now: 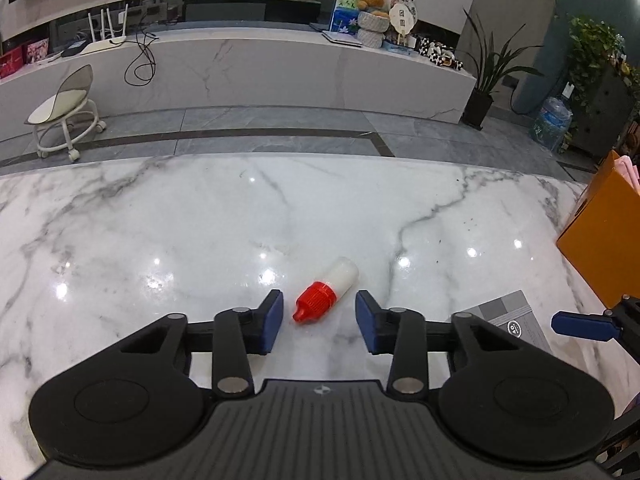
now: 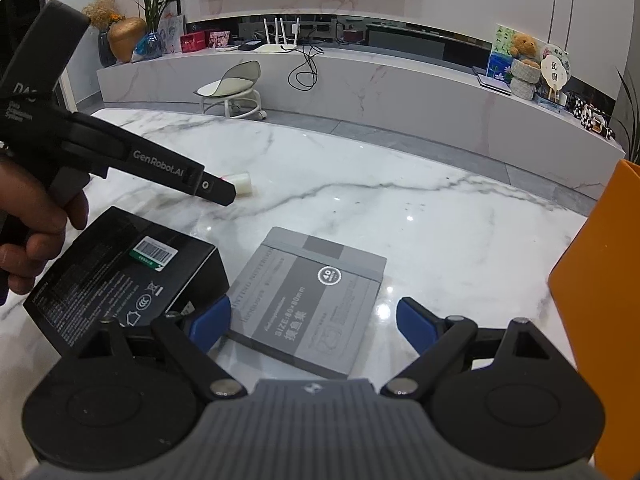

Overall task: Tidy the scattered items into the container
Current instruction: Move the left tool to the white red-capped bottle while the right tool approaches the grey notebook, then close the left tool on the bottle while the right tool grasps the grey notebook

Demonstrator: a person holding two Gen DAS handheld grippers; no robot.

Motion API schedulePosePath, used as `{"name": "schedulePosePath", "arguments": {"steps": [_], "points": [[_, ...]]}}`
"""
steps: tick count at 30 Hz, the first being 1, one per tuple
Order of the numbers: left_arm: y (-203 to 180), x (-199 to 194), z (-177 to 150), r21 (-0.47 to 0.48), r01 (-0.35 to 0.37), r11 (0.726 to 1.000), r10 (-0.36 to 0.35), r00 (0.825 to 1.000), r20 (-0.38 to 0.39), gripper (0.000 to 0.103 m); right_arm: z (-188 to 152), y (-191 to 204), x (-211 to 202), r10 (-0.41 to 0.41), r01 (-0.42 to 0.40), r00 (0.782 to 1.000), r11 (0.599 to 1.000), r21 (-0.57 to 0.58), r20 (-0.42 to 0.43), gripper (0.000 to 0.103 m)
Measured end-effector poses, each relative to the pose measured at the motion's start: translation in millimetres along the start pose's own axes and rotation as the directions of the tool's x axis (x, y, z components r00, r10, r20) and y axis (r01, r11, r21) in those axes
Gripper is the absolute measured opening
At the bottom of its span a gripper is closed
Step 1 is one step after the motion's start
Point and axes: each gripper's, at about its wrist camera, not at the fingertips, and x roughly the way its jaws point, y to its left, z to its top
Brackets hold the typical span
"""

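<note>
Container (image 2: 600, 280), the orange one, stands at the right edge of the marble surface (image 1: 160, 220), and everything else here is best placed from it. One container, one black box, one grey pad, one bottle: three loose items, all outside the container so far.

The black box (image 2: 120, 276) lies farthest from the container on the near side, flat, with a barcode label on its upper face. The grey pad (image 2: 308, 300) lies flat between the box and the container, apart from both. The bottle (image 1: 328, 290), white with a red cap, lies on its side well away from the container, cap pointing back toward the left tool.

The left tool (image 1: 318, 322) hangs low over the surface with its fingers apart, the bottle just ahead of the gap and touching neither pad. The right tool (image 2: 314, 320) is likewise spread wide, its fingers straddling the near edge of the pad without gripping it.

The step in hand looks like the bottle pick. To my eye it would go best by easing forward until the pads bracket the white body rather than the tapered cap, closing squarely across it so it cannot roll or squirt out on the glossy stone, then carrying it across to the container.
</note>
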Motion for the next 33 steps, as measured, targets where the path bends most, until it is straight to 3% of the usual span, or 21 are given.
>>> {"name": "schedulePosePath", "arguments": {"steps": [3, 5, 12, 15, 16, 17, 19, 21, 23, 26, 29, 33], "points": [[1, 0, 0, -0.015, 0.003, 1.0, -0.003, 1.0, -0.003, 0.025, 0, 0, 0, 0.002, -0.002, 1.0, 1.0, -0.002, 0.002, 0.091], [3, -1, -1, -0.032, 0.014, 0.999, -0.014, 1.0, -0.006, 0.021, 0, 0, 1, 0.003, -0.003, 1.0, 1.0, -0.003, 0.003, 0.091], [-2, -8, -3, -0.033, -0.006, 0.999, 0.004, 0.999, -0.04, 0.02, 1, -1, 1, -0.003, 0.003, 1.0, 1.0, -0.004, 0.0, 0.091], [1, -14, -4, -0.045, -0.011, 0.999, 0.009, 0.999, -0.041, 0.02, 0, 13, -6, -0.022, 0.023, 1.0, 0.997, -0.073, 0.012, 0.089], [2, -16, -4, -0.048, -0.011, 0.999, 0.01, 0.999, -0.038, 0.02, -2, 21, -9, -0.021, 0.023, 1.0, 0.994, -0.11, 0.018, 0.083], [3, -19, -4, -0.05, -0.011, 0.999, 0.01, 0.999, -0.034, 0.02, -4, 29, -12, -0.018, 0.022, 1.0, 0.989, -0.148, 0.024, 0.069], [5, -22, -4, -0.055, -0.01, 0.998, 0.008, 1.0, -0.03, 0.02, -10, 48, -18, 0.065, -0.059, 0.998, 0.977, -0.204, 0.024, 0.054], [5, -25, -3, -0.057, -0.007, 0.998, 0.005, 1.0, -0.026, 0.02, -15, 63, -21, 0.159, -0.15, 0.987, 0.954, -0.26, 0.013, 0.056], [4, -27, -3, -0.058, -0.001, 0.998, 0.0, 1.0, -0.024, 0.019, -18, 71, -25, 0.184, -0.167, 0.982, 0.94, -0.297, 0.029, 0.068], [4, -29, -1, -0.059, 0.006, 0.998, -0.007, 1.0, -0.016, 0.018, -14, 64, -25, 0.077, -0.048, 0.992, 0.961, -0.271, 0.098, 0.082], [2, -31, -1, -0.062, 0.021, 0.998, -0.021, 1.0, -0.007, 0.018, -9, 52, -21, -0.054, 0.085, 0.987, 0.974, -0.211, 0.15, 0.089], [-7, -30, -1, -0.055, 0.044, 0.998, -0.044, 0.999, -0.005, 0.018, -11, 43, -8, -0.148, 0.162, 0.98, 0.982, -0.101, 0.131, 0.092]]}}
